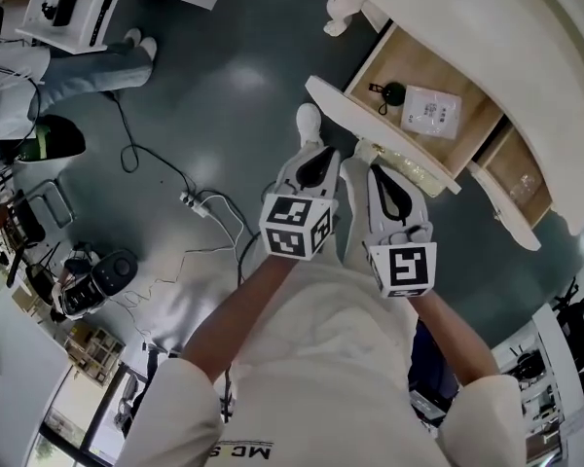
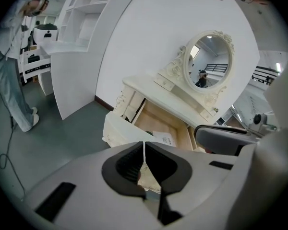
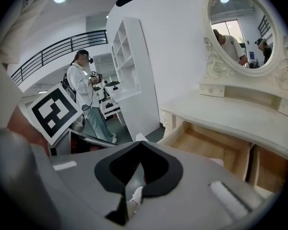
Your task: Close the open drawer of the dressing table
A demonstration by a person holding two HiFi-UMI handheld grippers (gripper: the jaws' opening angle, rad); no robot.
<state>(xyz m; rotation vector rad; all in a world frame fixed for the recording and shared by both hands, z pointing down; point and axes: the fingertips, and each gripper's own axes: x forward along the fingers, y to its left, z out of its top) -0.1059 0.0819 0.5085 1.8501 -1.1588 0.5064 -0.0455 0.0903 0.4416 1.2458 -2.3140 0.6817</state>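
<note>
Desk at 1 o'clock in head view. Drawer stands open out of it, at 1 o'clock from tongs; black item and white pack inside. Left tongs pinched closed, empty; right tongs same; both near drawer front, apart from it.

Step, judged: set both tips on front, either side of middle, push square toward 1 o'clock, no skew.

Front's long axis 10-to-4; drawer opens toward 7.

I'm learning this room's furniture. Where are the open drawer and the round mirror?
open drawer (image 1: 410, 61), head view, bare wooden bottom
round mirror (image 3: 240, 31), right gripper view, middle of glass
</note>
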